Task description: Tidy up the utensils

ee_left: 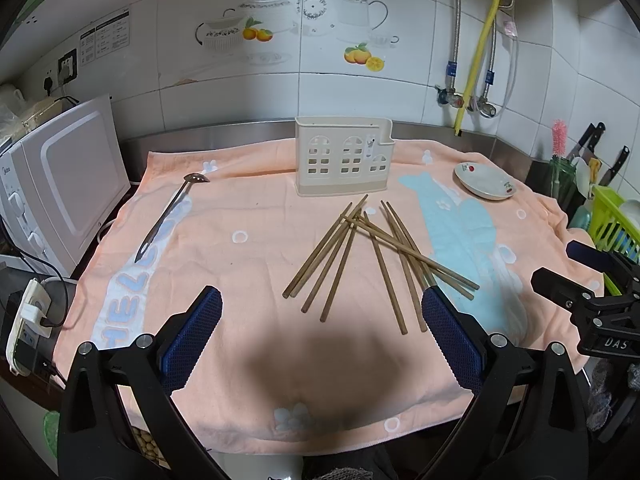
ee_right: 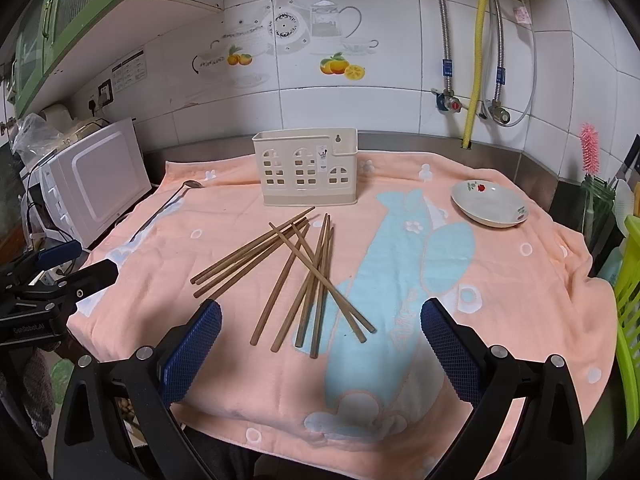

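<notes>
Several brown wooden chopsticks lie scattered and crossed on the peach towel. Behind them a cream utensil holder stands upright and looks empty. A metal ladle-like spoon lies at the towel's left. My left gripper hovers open just in front of the chopsticks, with nothing between its blue pads. My right gripper is open too, its fingers straddling the near ends of the chopsticks from above; it shows at the right edge of the left wrist view.
A small white dish sits on the towel at the right. A white microwave stands left, a green rack with knives and a pink brush right. The tiled wall carries pipes and valves.
</notes>
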Available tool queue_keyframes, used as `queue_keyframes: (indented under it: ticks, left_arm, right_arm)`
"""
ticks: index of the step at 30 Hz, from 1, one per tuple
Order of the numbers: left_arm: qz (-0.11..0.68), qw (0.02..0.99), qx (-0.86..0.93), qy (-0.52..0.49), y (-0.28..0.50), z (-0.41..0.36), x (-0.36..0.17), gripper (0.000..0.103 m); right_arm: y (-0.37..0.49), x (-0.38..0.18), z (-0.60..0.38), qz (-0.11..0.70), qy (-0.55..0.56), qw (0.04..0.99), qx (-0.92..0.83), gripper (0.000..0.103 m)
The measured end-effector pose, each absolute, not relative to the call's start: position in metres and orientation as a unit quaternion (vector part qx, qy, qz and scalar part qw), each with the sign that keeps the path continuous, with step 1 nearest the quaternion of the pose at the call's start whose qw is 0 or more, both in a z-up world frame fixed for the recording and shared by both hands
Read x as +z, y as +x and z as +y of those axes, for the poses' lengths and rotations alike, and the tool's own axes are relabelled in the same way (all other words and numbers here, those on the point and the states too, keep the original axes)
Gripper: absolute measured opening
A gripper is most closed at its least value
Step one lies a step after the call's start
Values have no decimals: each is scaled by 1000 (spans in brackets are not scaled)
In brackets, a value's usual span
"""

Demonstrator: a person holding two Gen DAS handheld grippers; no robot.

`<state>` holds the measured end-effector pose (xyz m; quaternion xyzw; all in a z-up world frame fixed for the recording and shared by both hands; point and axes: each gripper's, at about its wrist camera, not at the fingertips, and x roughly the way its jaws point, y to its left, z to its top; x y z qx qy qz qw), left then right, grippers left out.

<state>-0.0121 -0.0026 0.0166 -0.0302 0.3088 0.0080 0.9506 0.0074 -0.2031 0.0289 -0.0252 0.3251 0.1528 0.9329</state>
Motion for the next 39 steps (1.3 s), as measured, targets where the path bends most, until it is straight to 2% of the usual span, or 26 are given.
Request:
queue_keyframes:
  ticks: [39]
  left_arm:
    - [288, 956, 11, -47, -12, 1, 15, 98]
  right_arm:
    - [8, 30, -205, 310, -18, 938, 156, 96]
